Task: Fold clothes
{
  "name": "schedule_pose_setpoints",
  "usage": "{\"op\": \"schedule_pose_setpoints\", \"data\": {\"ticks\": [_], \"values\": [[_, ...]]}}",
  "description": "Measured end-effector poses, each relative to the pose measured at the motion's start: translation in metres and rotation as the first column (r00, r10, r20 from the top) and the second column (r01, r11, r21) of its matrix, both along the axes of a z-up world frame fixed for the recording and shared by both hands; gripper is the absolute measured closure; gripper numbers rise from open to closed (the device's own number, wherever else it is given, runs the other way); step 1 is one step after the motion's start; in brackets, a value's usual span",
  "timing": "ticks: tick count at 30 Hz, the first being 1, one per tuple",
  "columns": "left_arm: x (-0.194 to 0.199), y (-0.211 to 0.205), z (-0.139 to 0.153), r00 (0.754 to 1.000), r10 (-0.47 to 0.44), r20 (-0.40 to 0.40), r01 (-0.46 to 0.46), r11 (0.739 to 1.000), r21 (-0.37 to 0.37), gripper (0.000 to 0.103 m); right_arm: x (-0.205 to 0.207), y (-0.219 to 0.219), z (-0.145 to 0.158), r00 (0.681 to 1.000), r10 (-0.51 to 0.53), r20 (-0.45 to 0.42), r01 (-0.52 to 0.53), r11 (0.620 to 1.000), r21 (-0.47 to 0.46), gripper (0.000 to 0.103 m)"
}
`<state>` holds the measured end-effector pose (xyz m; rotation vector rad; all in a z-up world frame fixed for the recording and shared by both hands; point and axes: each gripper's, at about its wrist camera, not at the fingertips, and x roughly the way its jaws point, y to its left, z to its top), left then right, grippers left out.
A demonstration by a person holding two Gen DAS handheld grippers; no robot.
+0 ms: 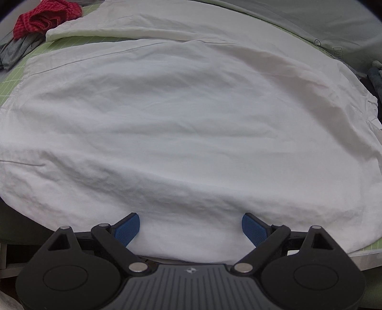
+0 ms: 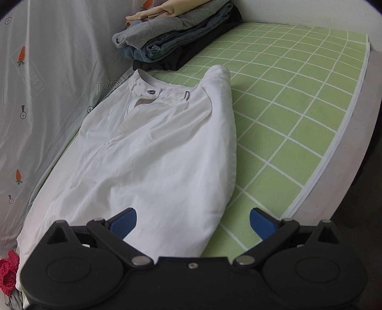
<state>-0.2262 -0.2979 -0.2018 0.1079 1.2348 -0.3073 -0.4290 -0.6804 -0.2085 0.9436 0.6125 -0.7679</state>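
White trousers (image 1: 181, 124) lie spread on the green grid mat (image 1: 9, 78), filling the left wrist view. My left gripper (image 1: 191, 229) hovers at their near edge, open, its blue pads (image 1: 126, 229) apart over the cloth. In the right wrist view the white trousers (image 2: 155, 152) run away from me, waistband (image 2: 164, 93) with metal hooks at the far end. My right gripper (image 2: 193, 223) is open above their near part, one pad over the cloth, the other pad (image 2: 262, 224) over the green mat (image 2: 286, 114).
A stack of folded clothes (image 2: 176, 38) sits at the mat's far end. A red knitted garment (image 1: 45, 16) and a grey one (image 1: 16, 50) lie at the far left. A pale sheet with carrot prints (image 2: 43, 71) hangs alongside. The mat's edge (image 2: 341, 133) runs along the right.
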Motion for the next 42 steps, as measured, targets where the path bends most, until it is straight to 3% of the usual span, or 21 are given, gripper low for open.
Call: {"op": "schedule_pose_setpoints", "data": {"ticks": [7,11,19,23,24,26,30,32,36,42], "values": [[-0.005,-0.012,-0.002,1.0,-0.013,0.014,0.012,0.999,0.05,0.005,-0.002,-0.006,-0.009,0.979,0.068,0.191,-0.094,0.987,0.132,0.001],[-0.007,-0.013,-0.003,1.0,-0.02,0.014,0.019,0.998,0.06,0.004,0.006,-0.003,-0.009,0.974,0.096,0.208,-0.124,0.984,0.13,0.0],[-0.006,-0.019,-0.007,0.999,-0.038,0.002,0.038,0.995,0.094,0.0,0.005,-0.01,-0.021,0.941,0.075,0.329,-0.168,0.95,0.265,0.003],[-0.006,-0.021,-0.006,1.0,-0.031,-0.005,0.031,0.995,0.096,0.0,0.005,-0.008,-0.022,0.937,0.068,0.343,-0.178,0.937,0.301,0.005],[-0.007,-0.022,-0.005,1.0,-0.03,-0.006,0.03,0.995,0.097,0.0,0.003,-0.009,-0.025,0.929,0.044,0.367,-0.176,0.926,0.334,0.006],[-0.009,-0.023,-0.003,1.0,-0.026,-0.007,0.026,0.995,0.097,0.0,0.0,-0.011,-0.031,0.91,-0.007,0.414,-0.174,0.901,0.397,0.019],[-0.01,-0.026,-0.003,1.0,-0.019,-0.004,0.019,0.995,0.097,0.0,-0.004,-0.012,-0.04,0.83,-0.095,0.549,-0.204,0.865,0.459,0.026],[-0.01,-0.027,-0.003,1.0,-0.019,-0.004,0.019,0.995,0.097,0.0,0.002,-0.011,-0.035,0.87,-0.049,0.49,-0.191,0.883,0.429,0.032],[-0.011,-0.028,-0.002,1.0,-0.019,-0.004,0.019,0.995,0.097,0.0,0.013,-0.009,-0.025,0.932,0.035,0.361,-0.176,0.914,0.366,0.033],[-0.01,-0.024,-0.002,1.0,-0.028,-0.008,0.028,0.995,0.098,0.0,0.029,0.0,-0.018,0.951,0.099,0.293,-0.183,0.944,0.273,0.037]]}}
